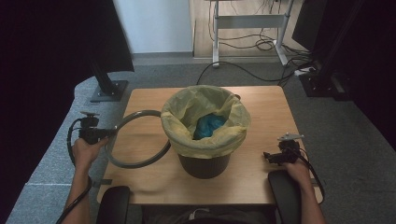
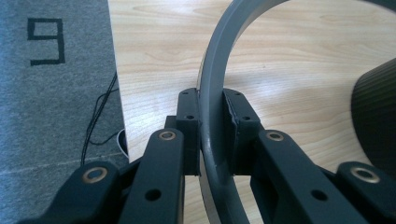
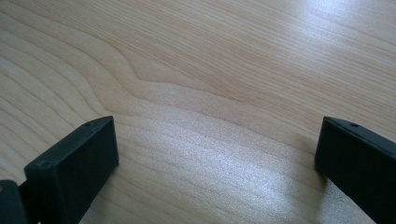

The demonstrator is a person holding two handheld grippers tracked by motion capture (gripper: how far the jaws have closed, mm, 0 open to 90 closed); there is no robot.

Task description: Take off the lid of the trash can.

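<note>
On my left, the left gripper (image 1: pixel 113 131) is clamped on the grey ring (image 1: pixel 135 161); in the left gripper view its pads (image 2: pixel 189 122) press both sides of the ring's thin band (image 2: pixel 215 116). The ring hangs partly over the left half of the wooden table (image 1: pixel 261 177), and its far side reaches to just beside the bin (image 1: pixel 204 164), where I cannot tell whether they touch. The bin stands mid-table: dark, ribbed and round, lined with a crinkled yellow bag (image 1: pixel 187 112) folded over its rim, with something blue (image 1: pixel 208 125) crumpled inside. It sits between my two hands. On the right, the right gripper (image 1: pixel 267 156) rests low near the table's right edge, jaws spread wide over bare pale wood grain, nothing between them. Grey carpet (image 1: pixel 355 154) surrounds the table.
</note>
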